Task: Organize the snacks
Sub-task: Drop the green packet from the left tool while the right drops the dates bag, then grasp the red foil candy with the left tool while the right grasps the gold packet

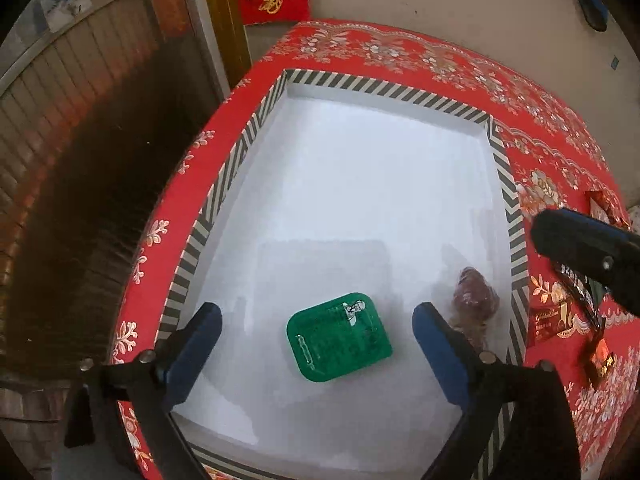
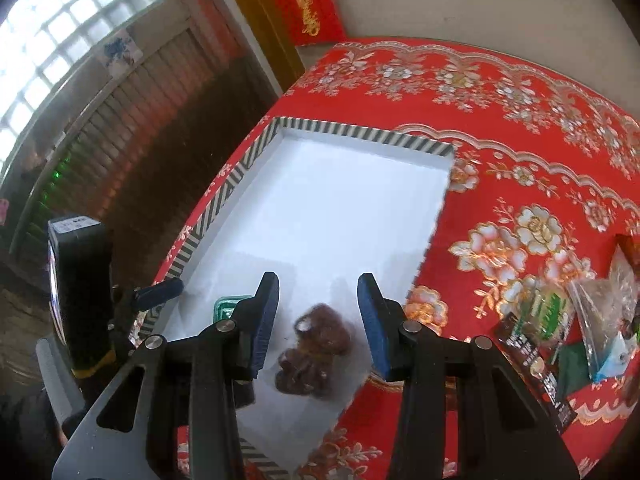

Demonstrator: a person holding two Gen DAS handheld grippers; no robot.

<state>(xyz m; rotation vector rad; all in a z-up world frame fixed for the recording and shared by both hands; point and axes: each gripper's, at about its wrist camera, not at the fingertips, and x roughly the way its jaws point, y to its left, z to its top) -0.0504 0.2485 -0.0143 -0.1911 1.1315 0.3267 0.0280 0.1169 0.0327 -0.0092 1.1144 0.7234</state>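
The left tongs (image 1: 316, 320) hang over the near end of a white tray (image 1: 360, 184) with a striped rim, fingers spread wide and holding nothing. Their left finger (image 1: 200, 344) sits above the tray's left rim, and the right finger (image 1: 436, 344) stands over the tray floor. Between the two fingers, a little nearer the right one, a green square packet (image 1: 339, 337) lies flat on the tray floor, touching neither finger. Just beyond the right fingertip lies a clear bag of brown sweets (image 1: 474, 300), close to the tray's right rim.

Right of that rim, on the red flowered tablecloth (image 1: 400, 52), several more snack wrappers (image 1: 560, 320) lie scattered, partly hidden by the dark body of the other tool at the right edge of the left wrist view.

The right tongs (image 2: 318, 320) are also open, at a middling width, and empty. From their camera the left tongs show as a dark block at the far left, one blue fingertip over the tray's rim. A corner of the green packet (image 2: 226, 306) peeks out just left of the right tongs' left finger (image 2: 262, 320). The bag of brown sweets (image 2: 314, 348) lies on the tray floor between the two fingers, apart from both. Well to the right of the right finger (image 2: 374, 324), a heap of wrappers and clear bags (image 2: 576, 328) rests on the tablecloth (image 2: 500, 120) beside the tray (image 2: 340, 192).
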